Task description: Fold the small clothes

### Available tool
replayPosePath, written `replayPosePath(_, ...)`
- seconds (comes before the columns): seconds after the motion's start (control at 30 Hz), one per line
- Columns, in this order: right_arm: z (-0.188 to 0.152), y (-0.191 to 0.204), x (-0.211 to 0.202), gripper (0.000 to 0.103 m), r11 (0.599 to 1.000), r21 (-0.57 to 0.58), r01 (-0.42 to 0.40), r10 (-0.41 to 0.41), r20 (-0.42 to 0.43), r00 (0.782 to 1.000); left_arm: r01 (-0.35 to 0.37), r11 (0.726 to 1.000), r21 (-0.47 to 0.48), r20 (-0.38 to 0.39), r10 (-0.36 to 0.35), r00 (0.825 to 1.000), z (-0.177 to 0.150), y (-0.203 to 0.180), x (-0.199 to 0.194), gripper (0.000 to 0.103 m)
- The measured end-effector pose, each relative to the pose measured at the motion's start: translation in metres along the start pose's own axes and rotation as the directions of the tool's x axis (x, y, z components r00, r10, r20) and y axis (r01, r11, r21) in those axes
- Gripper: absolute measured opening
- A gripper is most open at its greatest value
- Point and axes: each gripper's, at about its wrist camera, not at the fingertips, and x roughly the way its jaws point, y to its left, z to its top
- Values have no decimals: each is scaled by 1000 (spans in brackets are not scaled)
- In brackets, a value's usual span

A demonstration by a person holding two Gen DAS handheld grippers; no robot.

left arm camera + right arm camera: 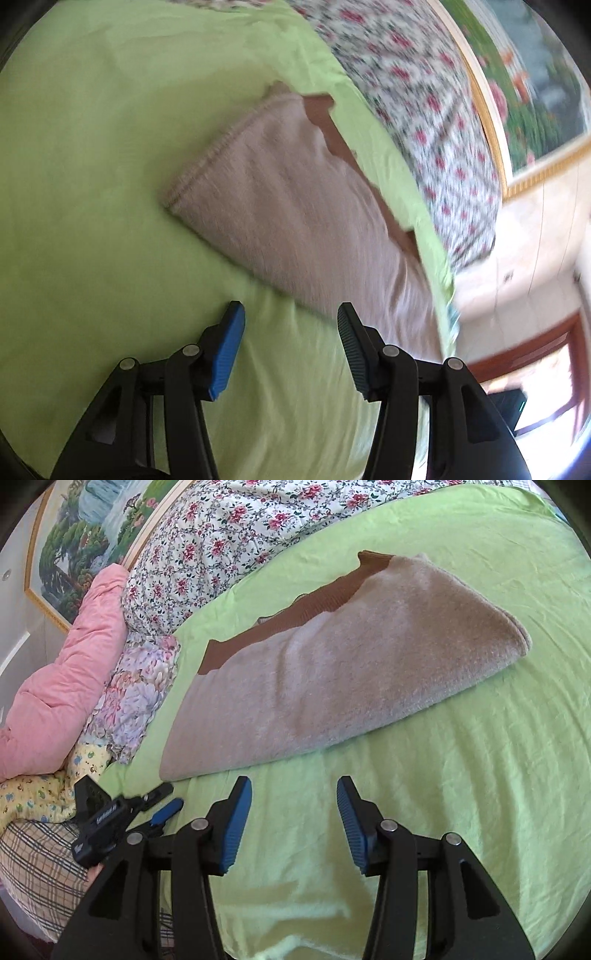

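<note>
Lime-green bedsheet (pixel 461 775) carries the folded beige fleece garment (pixel 332 672), long axis crosswise, just beyond both empty, parted grippers (left gripper (pixel 291 314), right gripper (pixel 294 788)); neither looks nearer.

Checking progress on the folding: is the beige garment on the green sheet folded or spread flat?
Folded: the beige garment lies doubled over, with a rounded fold edge at one end and brown ribbed trim showing beneath.

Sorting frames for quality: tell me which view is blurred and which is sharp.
Left wrist view: motion-smeared, the folded garment and floral quilt streaked. Right wrist view: sharp, the garment's nap crisp. Both bow the green sheet at the rim.
</note>
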Motion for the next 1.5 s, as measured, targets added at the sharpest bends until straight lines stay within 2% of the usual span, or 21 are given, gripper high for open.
replayPosePath(0.07, 0, 2, 0, 49, 1000, -3, -3, 3, 2, 1000, 1, 999, -34, 35, 1, 999, 10, 3, 7, 53)
replayPosePath(0.27, 1, 5, 2, 49, 1000, -1, -7, 7, 3, 1000, -58, 998, -40, 106, 62, 992, 41, -4, 29, 52)
replayPosePath(0.4, 7, 1, 4, 49, 1000, 13, -4, 4, 0, 1000, -87, 995, -44, 125, 92, 988, 59, -9, 42, 50)
replayPosePath(0.43, 10, 0, 4, 49, 1000, 15, -4, 4, 1, 1000, -91, 995, -38, 124, 95, 988, 62, -12, 45, 48)
replayPosePath(0.47, 13, -2, 5, 49, 1000, 16, -3, 3, 2, 1000, -94, 995, -25, 123, 96, 988, 65, -15, 47, 34)
replayPosePath(0.53, 22, -7, 4, 49, 1000, 17, 4, -5, 12, 1000, -112, 993, 24, 118, 109, 987, 69, -28, 53, 11)
replayPosePath(0.6, 35, -14, 3, 49, 1000, 23, 6, -7, 26, 1000, -158, 983, 89, 152, 143, 978, 68, -45, 52, 9)
replayPosePath(0.67, 50, -22, 2, 49, 1000, 24, 10, -11, 43, 999, -206, 961, 183, 190, 171, 967, 64, -73, 52, 7)
replayPosePath(0.77, 74, -31, 1, 49, 999, 12, 40, -40, 69, 997, -201, 929, 311, 209, 140, 968, 53, -117, 55, 6)
replayPosePath(0.87, 98, -40, 4, 49, 998, 2, 67, -67, 81, 994, -162, 884, 439, 177, 91, 980, 34, -161, 71, 6)
replayPosePath(0.93, 114, -46, 9, 49, 999, 8, 41, -42, 68, 997, -151, 848, 508, 158, 81, 984, 17, -183, 85, 6)
replayPosePath(1.0, 130, -48, 16, 49, 1000, -3, 25, -25, 50, 998, -141, 809, 571, 123, 85, 989, -1, -200, 108, 6)
replayPosePath(1.1, 148, -45, 31, 50, 1000, -18, 3, -3, 15, 1000, -124, 781, 612, 49, 119, 992, -21, -206, 148, 6)
replayPosePath(1.2, 161, -48, 56, 53, 996, 22, -90, 91, -49, 995, -120, 776, 619, 0, 153, 988, -30, -203, 175, 6)
replayPosePath(1.27, 166, -48, 75, 65, 993, 39, -109, 112, -95, 989, -117, 777, 619, 8, 143, 990, -30, -204, 175, 6)
replayPosePath(1.4, 172, -38, 115, 65, 989, 29, -148, 150, -169, 974, -79, 802, 592, -12, 106, 994, -21, -204, 170, 6)
replayPosePath(1.5, 179, -25, 135, 65, 981, 19, -192, 192, -182, 964, -77, 800, 595, -15, 107, 994, -18, -207, 171, 6)
